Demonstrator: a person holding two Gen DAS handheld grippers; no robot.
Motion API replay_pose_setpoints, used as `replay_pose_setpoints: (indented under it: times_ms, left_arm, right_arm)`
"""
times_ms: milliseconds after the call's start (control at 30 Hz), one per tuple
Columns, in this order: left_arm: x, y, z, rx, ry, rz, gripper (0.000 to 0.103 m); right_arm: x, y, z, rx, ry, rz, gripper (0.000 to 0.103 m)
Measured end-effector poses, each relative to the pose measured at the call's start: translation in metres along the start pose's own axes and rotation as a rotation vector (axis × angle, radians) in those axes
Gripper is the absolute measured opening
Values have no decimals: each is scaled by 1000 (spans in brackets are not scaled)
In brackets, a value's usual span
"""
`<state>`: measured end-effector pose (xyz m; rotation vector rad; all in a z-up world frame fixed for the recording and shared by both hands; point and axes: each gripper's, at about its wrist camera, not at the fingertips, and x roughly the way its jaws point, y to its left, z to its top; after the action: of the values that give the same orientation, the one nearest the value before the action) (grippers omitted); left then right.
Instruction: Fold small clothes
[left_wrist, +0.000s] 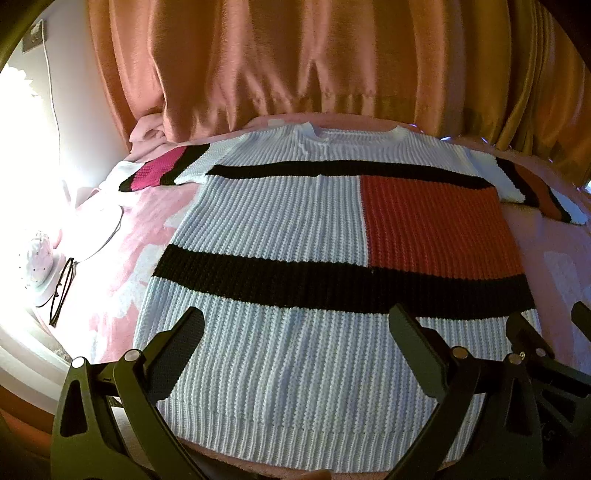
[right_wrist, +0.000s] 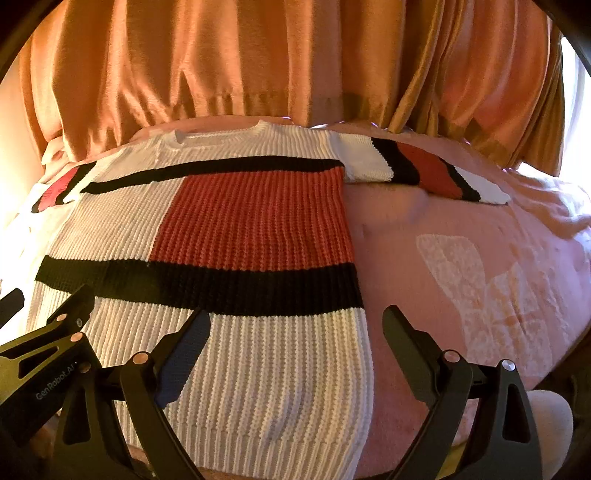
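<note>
Orange pleated curtains (left_wrist: 295, 62) hang behind a pink bedspread with a pale floral print (right_wrist: 480, 280). White ribbed knit sweater with black bands and an orange-red block (left_wrist: 295, 229) lies flat on it, spread out face up, collar at the far edge by the curtains, hem nearest the cameras. Both short sleeves stick out sideways: one with a magenta patch (left_wrist: 155, 171), the other with an orange-red patch (right_wrist: 428, 168). Left gripper (left_wrist: 295, 325): black fingers spread wide over the lower white panel, nothing between them. Right gripper (right_wrist: 295, 325): also spread wide, straddling the sweater's right side edge, one finger over the knit, the other over the bedspread, empty. Contact with the fabric: can't tell. At far left, black-framed glasses (left_wrist: 64, 288) lie beside a small white lamp base (left_wrist: 37, 266), glare washing out that corner.
</note>
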<state>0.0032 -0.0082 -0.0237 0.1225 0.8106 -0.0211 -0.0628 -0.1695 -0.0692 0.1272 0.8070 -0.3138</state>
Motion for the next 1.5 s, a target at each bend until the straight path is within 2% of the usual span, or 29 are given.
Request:
replay_pose_setpoints:
  times_ms: [367, 467, 567, 733, 900, 1033, 1133, 1200, 1267, 1300, 1333, 1400, 1500]
  left_arm:
    - [1, -1, 1, -2, 9, -13, 98]
    - [3, -1, 5, -13, 19, -26, 98]
    - [6, 2, 10, -24, 12, -35, 98]
    - [20, 6, 22, -60, 37, -113, 98]
    - [34, 2, 32, -138, 26, -157, 98]
    - [50, -8, 41, -197, 19, -178, 98]
    - [63, -17, 46, -196, 31, -180, 98]
    - [70, -24, 47, -181, 36, -173, 98]
    - [77, -30, 47, -152, 46, -170, 98]
    - [80, -32, 46, -141, 51, -170, 98]
    - [81, -34, 45, -129, 55, -169, 98]
    - [83, -34, 44, -116, 58, -169, 98]
    - [82, -29, 44, -122, 54, -175, 98]
  right_arm:
    - [0, -1, 1, -12, -3, 12, 92]
    - [8, -20, 13, -20, -4, 7, 92]
    - [30, -74, 39, 77, 20, -7, 92]
    - [87, -218, 89, 377, 10, 4, 92]
    - [144, -318, 122, 524, 19, -116, 92]
    - [185, -368, 132, 645, 38, -80, 83]
    - [212, -384, 131, 699, 72, -40, 73]
    - [214, -382, 134, 680, 15, -33, 69]
    - [223, -386, 139, 668, -1, 19, 43]
    - [228, -390, 143, 678, -9, 53, 20]
    - [227, -390, 147, 698, -30, 102, 11]
    - [212, -377, 162, 698, -102, 174, 11]
    - [181, -324, 201, 588, -184, 310, 11]
